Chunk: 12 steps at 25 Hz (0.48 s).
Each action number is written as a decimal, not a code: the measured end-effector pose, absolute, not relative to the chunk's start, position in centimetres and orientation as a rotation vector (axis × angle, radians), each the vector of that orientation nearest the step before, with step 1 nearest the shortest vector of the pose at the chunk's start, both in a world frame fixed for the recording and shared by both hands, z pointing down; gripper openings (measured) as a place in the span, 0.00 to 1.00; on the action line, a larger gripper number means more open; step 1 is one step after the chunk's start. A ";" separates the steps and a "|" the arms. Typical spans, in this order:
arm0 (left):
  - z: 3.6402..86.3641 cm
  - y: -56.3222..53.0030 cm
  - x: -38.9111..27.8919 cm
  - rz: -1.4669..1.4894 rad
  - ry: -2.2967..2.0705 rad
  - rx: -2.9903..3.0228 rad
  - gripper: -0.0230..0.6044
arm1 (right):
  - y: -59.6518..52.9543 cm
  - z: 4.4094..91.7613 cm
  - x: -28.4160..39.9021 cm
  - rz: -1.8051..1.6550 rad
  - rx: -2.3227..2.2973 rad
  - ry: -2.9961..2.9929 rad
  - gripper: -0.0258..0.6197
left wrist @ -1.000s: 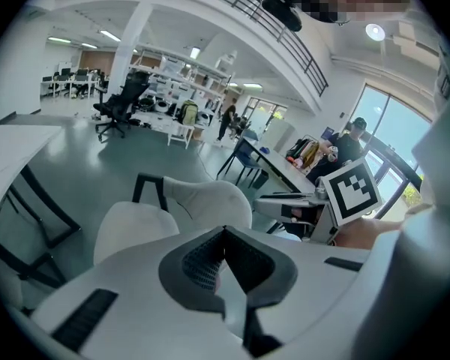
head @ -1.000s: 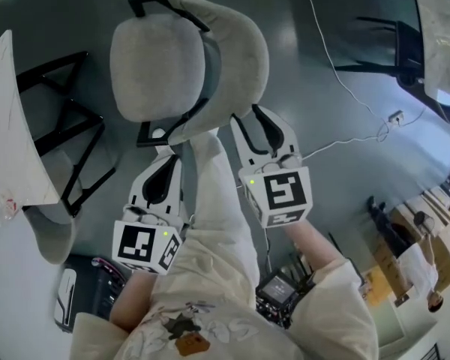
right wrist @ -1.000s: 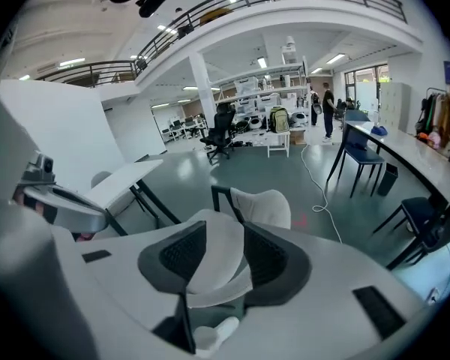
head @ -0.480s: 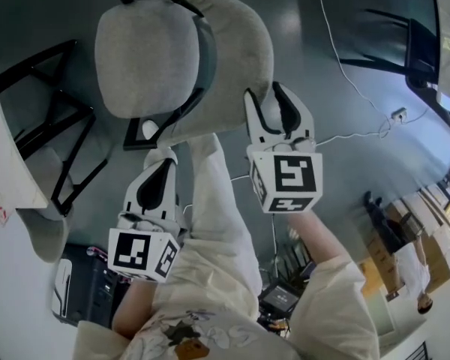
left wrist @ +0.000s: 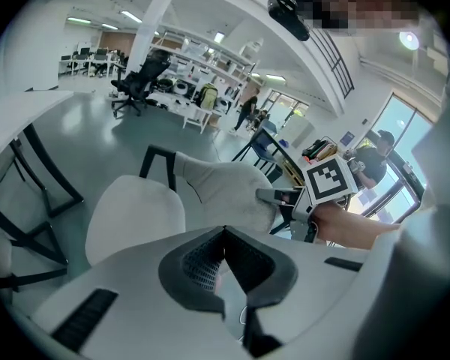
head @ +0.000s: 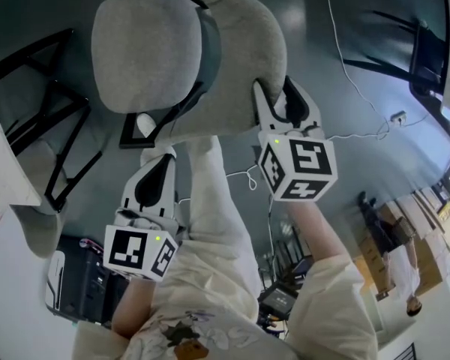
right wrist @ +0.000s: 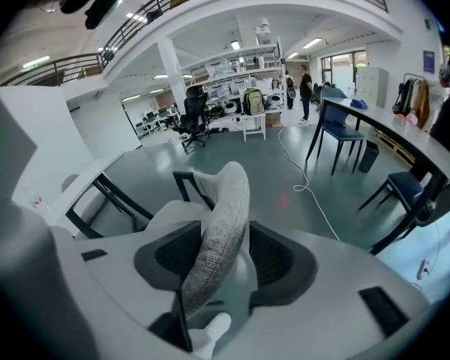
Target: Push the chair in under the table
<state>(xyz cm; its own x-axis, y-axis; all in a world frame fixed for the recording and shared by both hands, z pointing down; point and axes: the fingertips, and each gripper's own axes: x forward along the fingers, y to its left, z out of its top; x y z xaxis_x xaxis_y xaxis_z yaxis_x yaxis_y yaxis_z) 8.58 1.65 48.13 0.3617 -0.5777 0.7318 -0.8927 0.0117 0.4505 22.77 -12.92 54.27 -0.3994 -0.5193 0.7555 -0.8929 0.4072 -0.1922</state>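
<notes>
Jaws just opened wide, the right gripper [head: 276, 90] straddles the right end of the chair backrest [head: 240, 43], seemingly unclamped, table [head: 4, 178] lying left.

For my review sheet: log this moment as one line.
right claw: just been opening, astride chair backrest | left claw: shut, empty

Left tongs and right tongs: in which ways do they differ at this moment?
The left tongs are shut and empty. The right tongs stand wide apart, having just been opening, with the backrest between their jaws and seemingly not squeezed. In the head view the left tongs hang short of the backrest, while the right tongs straddle its edge. Both point downward toward the backrest.
</notes>
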 end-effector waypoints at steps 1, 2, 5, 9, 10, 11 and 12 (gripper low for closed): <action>48.2 1.7 8.6 0.416 -1.320 1.673 0.05 | -13.0 54.5 22.7 0.799 1.191 -2.057 0.33; 48.3 1.8 8.6 0.414 -1.318 1.670 0.05 | -13.1 54.7 22.6 0.793 1.188 -2.050 0.33; 48.5 1.9 8.3 0.393 -1.326 1.655 0.05 | -13.5 55.3 22.4 0.781 1.191 -2.020 0.33; 48.7 1.7 7.8 0.372 -1.330 1.655 0.05 | -13.5 55.5 22.4 0.770 1.166 -2.008 0.31; 48.9 1.7 8.0 0.374 -1.313 1.666 0.05 | -13.5 55.5 22.5 0.776 1.158 -2.005 0.31; 49.0 1.7 8.2 0.378 -1.293 1.677 0.05 | -13.5 55.5 22.5 0.784 1.149 -2.005 0.31; 49.2 1.6 8.3 0.380 -1.277 1.686 0.05 | -13.5 55.5 22.4 0.795 1.137 -2.011 0.30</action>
<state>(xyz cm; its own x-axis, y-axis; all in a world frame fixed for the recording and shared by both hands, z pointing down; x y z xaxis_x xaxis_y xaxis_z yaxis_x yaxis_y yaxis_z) 8.30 1.58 49.17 0.4053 -0.5730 0.7124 -0.8693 -0.0003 0.4943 22.45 -13.53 55.48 -0.3832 -0.4673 0.7967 -0.8859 0.4301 -0.1738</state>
